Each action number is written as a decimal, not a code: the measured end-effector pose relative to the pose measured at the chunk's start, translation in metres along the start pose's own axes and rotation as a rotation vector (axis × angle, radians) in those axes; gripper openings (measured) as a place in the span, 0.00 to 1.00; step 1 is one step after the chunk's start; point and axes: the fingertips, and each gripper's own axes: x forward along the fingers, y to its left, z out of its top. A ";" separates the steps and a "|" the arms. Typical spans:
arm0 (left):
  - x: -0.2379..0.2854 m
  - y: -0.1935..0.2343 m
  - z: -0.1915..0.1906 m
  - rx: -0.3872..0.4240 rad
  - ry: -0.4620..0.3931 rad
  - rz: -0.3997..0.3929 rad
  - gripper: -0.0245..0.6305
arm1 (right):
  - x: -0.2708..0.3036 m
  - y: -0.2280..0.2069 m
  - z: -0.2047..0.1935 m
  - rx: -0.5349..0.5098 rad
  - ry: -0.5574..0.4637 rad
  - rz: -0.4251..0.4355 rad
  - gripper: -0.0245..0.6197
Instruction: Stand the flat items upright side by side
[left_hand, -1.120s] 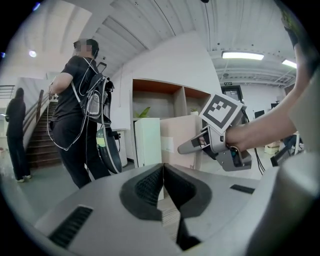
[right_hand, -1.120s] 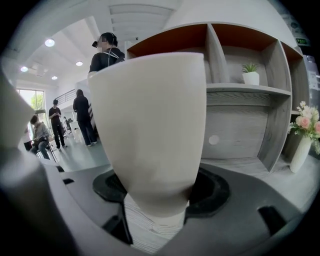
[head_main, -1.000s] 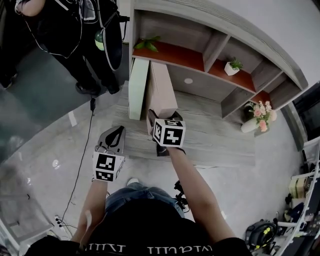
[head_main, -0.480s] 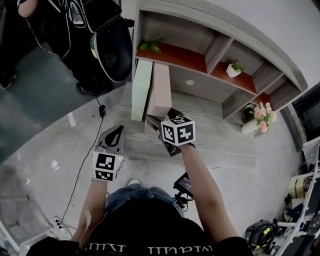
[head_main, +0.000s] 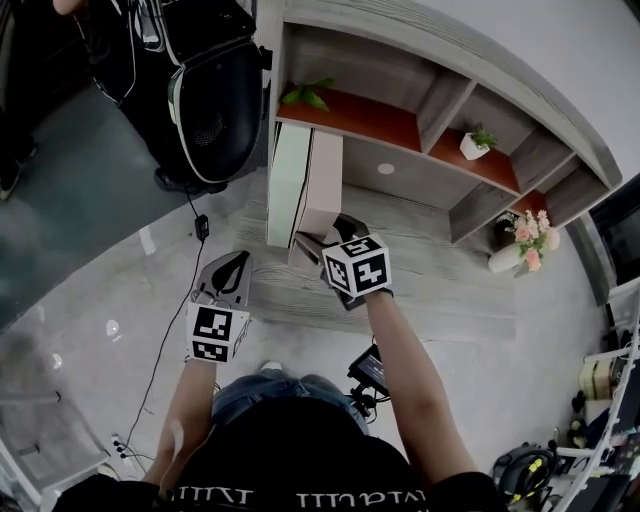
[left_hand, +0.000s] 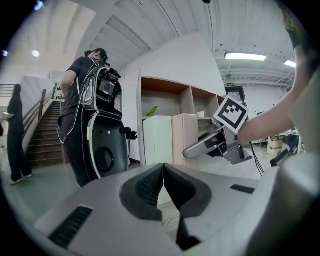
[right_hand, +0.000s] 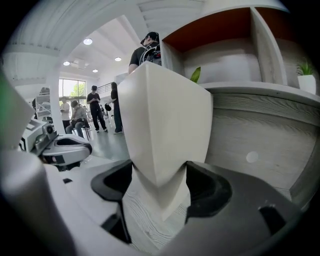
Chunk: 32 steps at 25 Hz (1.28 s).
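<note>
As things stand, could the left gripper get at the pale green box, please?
Probably yes: the left gripper is shut and empty, and nothing stands between it and the pale green box, which stands upright to the left of the beige box.

The beige box (head_main: 322, 185) no longer leans away from the pale green box (head_main: 288, 185); the wedge of gap between them has closed and the two stand upright, side by side. The right gripper (head_main: 320, 238) has rolled and shifted slightly rightward, and its tongs have just been opening, the box's corner between them against both pads. Behind, a person's black round pack (head_main: 215, 95) has swung into view. A small screen (head_main: 368, 368) now shows below the tabletop (head_main: 450, 290).
</note>
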 end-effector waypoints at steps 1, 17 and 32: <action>0.001 0.002 0.000 0.001 -0.002 0.001 0.06 | 0.003 -0.002 0.002 0.003 -0.002 -0.003 0.58; 0.008 0.026 -0.005 0.015 0.012 0.015 0.06 | 0.035 -0.032 0.021 0.017 0.039 0.038 0.59; -0.004 0.010 0.014 0.034 -0.016 0.008 0.06 | -0.006 -0.021 0.024 0.117 0.027 0.037 0.59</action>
